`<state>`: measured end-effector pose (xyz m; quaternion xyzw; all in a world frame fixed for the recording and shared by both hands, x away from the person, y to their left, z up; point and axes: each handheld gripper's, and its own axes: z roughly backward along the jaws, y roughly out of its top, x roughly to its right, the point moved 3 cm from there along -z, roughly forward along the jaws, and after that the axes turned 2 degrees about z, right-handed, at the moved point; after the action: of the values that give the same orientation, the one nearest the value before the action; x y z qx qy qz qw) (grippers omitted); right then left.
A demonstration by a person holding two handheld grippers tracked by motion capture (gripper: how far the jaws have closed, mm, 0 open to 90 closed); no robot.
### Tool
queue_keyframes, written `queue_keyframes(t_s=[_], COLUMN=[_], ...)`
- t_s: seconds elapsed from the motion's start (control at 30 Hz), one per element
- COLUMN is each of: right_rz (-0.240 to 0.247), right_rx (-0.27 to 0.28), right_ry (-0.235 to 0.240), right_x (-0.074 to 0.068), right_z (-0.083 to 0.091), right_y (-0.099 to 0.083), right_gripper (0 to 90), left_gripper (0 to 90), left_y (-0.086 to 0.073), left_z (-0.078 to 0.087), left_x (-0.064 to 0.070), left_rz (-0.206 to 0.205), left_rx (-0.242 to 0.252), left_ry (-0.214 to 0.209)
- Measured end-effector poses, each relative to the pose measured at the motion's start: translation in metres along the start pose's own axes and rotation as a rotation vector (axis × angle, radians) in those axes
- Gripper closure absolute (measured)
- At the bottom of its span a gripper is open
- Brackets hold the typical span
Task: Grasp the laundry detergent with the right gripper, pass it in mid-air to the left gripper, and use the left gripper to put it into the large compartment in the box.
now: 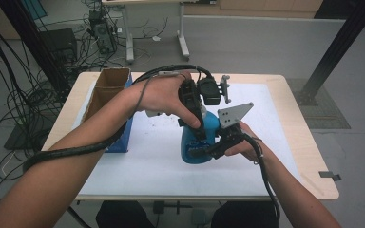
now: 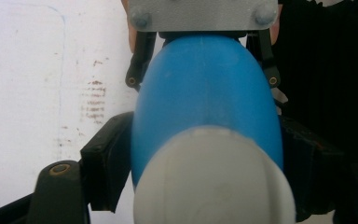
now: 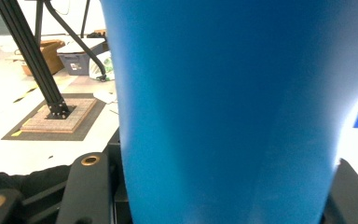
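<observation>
One blue bottle (image 1: 197, 142) with one white cap (image 2: 213, 179), two grippers, and one open cardboard box (image 1: 105, 92) standing at the left end of the worktop (image 1: 285, 123), which is covered by a white mat (image 1: 138, 166).

The bottle sits a little right of the middle of the mat, and both grippers are on it. The left gripper (image 1: 196, 124) comes down from above, the person's left hand (image 1: 164, 95) wrapped around it; seen along its own jaws, they stand one on each side of the bottle's upper body, pressed against the blue plastic, opened about as far as that part of the bottle is wide. The right gripper (image 1: 209, 151), with the grey three-cornered plate on top, comes in from the right side and lower down, held in the right hand (image 1: 244, 145). In its own view the blue body fills the space between its jaws and both jaws lie against it, so it too is closed around the bottle, at a fairly wide setting.

From the high view the bottle's long axis runs roughly up and down, leaning a little, with the broad base near the mat; whether the base touches the mat I cannot tell. In the left gripper view the cap end points straight at that camera, with the body widening away behind it.
</observation>
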<state>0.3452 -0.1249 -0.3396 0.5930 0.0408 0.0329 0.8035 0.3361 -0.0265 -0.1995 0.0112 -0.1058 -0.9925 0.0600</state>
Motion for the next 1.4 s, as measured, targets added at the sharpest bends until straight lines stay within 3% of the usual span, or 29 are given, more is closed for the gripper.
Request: queue_keyframes(t_s=[0.43, 1.4], right_rz=[0.005, 0.016], right_rx=[-0.002, -0.011], right_ry=[0.005, -0.002], right_x=[-0.0016, -0.0033], right_z=[-0.0009, -0.0009], right_y=[0.0004, 0.0019], right_gripper=[42.0, 42.1], left_gripper=[37.0, 37.5], left_y=[0.0017, 0.0008], left_z=[0.0018, 0.0034], left_x=[0.0008, 0.0036], left_rz=[-0.002, -0.01], left_rx=[-0.003, -0.013], left_ry=[-0.005, 0.007])
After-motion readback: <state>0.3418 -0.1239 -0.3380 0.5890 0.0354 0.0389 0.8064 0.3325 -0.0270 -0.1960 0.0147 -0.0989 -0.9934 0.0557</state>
